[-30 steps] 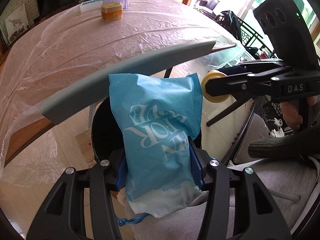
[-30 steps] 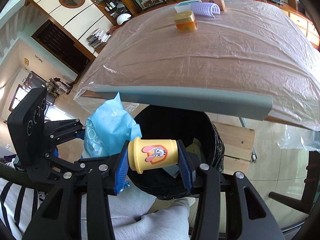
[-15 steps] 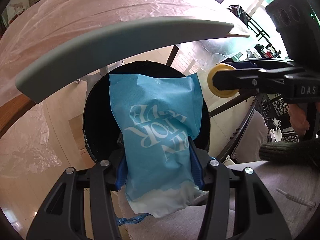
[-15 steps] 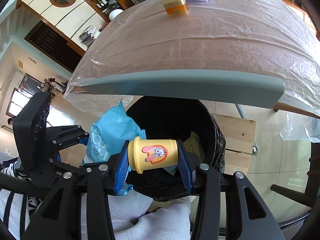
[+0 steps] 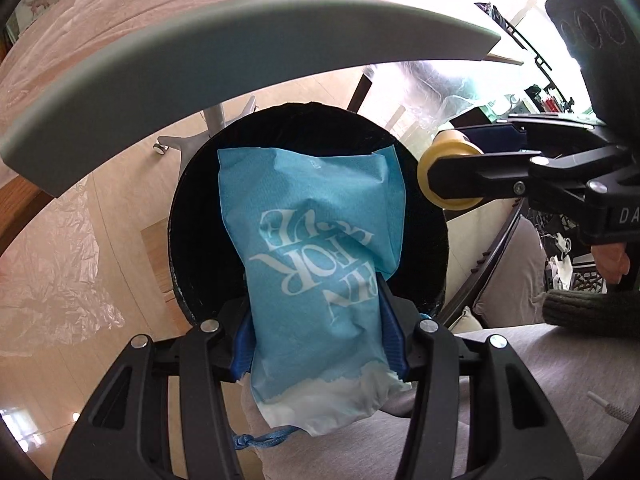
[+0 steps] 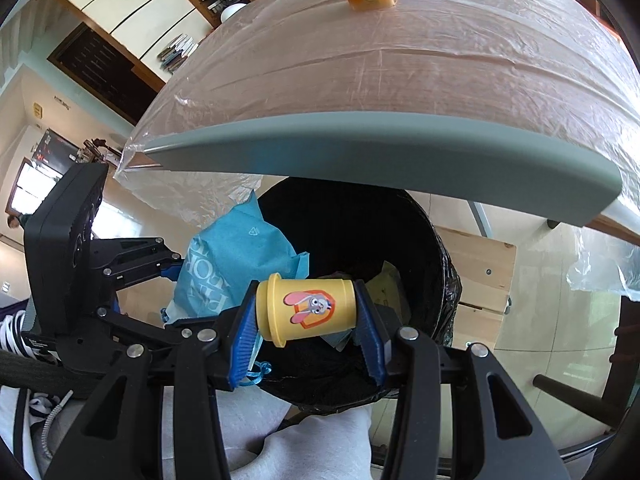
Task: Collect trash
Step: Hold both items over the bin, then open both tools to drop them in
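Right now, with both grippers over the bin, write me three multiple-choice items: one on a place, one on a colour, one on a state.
1. Where is the black bin?
A. On the table
B. On the floor below the table edge
C. On a chair

2. What colour is the small cup with the rabbit picture?
A. Yellow
B. Red
C. Green

3. What state is the left gripper in?
A. Open and empty
B. Shut on the blue packet
C. Shut on a bottle

Answers:
1. B, the bin's mouth opens under the grey table edge.
2. A, the right gripper holds it sideways, its yellow wall showing.
3. B, the blue packet sits pinched between its fingers over the bin.
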{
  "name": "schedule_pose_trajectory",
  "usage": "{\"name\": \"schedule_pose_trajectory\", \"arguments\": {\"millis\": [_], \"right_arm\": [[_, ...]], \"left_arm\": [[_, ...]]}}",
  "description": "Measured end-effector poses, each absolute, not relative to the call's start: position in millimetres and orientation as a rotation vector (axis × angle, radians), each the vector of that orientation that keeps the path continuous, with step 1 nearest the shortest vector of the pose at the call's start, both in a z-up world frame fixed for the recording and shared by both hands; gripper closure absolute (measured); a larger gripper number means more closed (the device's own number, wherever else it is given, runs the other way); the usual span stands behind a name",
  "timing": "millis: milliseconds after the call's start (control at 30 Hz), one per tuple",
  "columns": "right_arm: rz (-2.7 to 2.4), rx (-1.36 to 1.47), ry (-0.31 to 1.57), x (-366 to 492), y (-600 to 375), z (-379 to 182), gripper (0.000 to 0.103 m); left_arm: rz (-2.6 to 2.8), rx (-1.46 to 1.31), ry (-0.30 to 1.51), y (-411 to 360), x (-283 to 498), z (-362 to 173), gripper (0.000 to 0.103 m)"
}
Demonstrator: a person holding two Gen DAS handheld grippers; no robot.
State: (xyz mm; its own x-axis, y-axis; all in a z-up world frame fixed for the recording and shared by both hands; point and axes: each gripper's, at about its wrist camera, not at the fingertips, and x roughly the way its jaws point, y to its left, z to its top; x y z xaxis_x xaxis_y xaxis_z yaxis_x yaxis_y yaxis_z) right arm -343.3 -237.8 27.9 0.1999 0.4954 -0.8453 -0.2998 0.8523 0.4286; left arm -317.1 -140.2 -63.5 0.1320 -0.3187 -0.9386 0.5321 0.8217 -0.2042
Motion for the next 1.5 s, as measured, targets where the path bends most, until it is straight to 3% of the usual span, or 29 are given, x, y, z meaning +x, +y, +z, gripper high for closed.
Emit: {"name": "schedule_pose_trajectory", "arguments": {"millis": [1400, 1500], "right_arm": [[0.445, 0.221, 1.293, -332.3, -235.0, 0.4, 0.059], [0.455, 0.217, 1.292, -332.7, -235.5, 0.5, 0.058]], "left_arm": [[-0.591, 0.284, 1.312, -155.8, -300.0, -89.5, 0.052], [-0.618, 0.269, 1.304, -155.6, -300.9, -86.9, 0.048]]}}
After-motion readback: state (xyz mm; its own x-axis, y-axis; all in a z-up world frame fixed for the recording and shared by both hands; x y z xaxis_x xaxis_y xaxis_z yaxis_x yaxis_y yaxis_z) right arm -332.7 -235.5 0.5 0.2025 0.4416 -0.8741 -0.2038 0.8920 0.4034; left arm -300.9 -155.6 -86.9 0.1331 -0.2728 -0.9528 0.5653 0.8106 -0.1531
